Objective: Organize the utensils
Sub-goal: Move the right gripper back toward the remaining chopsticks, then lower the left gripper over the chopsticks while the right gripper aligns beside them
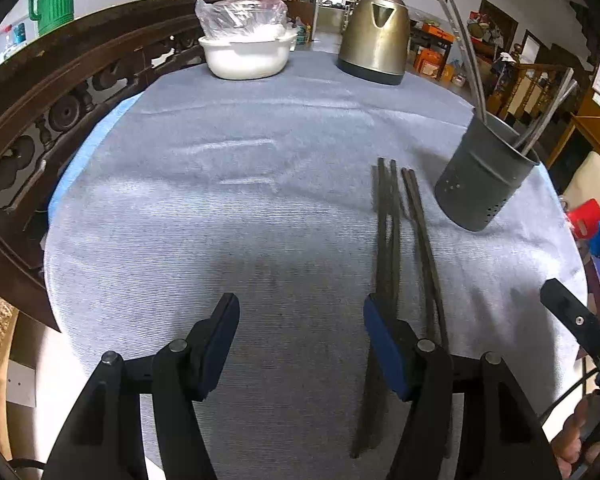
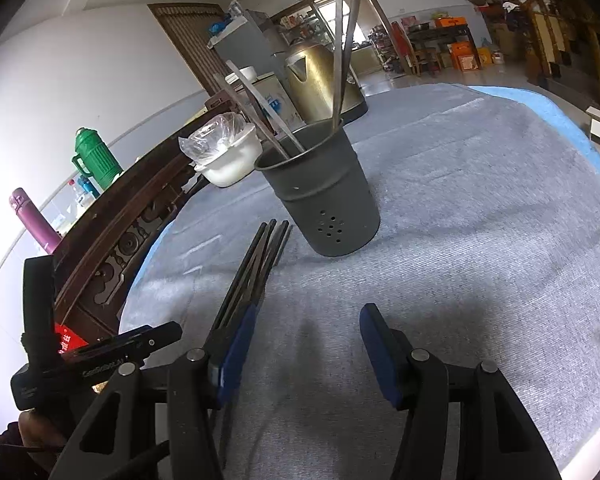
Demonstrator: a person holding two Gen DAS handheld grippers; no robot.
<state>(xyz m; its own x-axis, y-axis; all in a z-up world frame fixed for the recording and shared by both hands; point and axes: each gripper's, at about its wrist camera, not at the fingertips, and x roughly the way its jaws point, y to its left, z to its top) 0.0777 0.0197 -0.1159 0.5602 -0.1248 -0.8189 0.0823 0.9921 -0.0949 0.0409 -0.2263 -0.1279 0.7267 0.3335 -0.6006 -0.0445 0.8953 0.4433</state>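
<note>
Several dark chopsticks (image 1: 396, 232) lie side by side on the grey-blue tablecloth (image 1: 240, 200), pointing toward a dark grey perforated utensil holder (image 1: 480, 184). The holder has several metal chopsticks (image 1: 466, 56) standing in it. My left gripper (image 1: 300, 340) is open and empty, low over the cloth; the dark chopsticks pass under its right finger. In the right wrist view the dark chopsticks (image 2: 256, 264) run past the left finger of my right gripper (image 2: 308, 352), which is open and empty. The holder (image 2: 324, 196) stands ahead of it, with the metal chopsticks (image 2: 340, 48) in it.
A brass-coloured kettle (image 1: 376, 36) and a white bowl with a plastic bag (image 1: 246, 52) stand at the table's far side. A carved dark wooden rail (image 1: 60, 112) borders the left. The right gripper's body (image 1: 576, 320) shows at the right edge.
</note>
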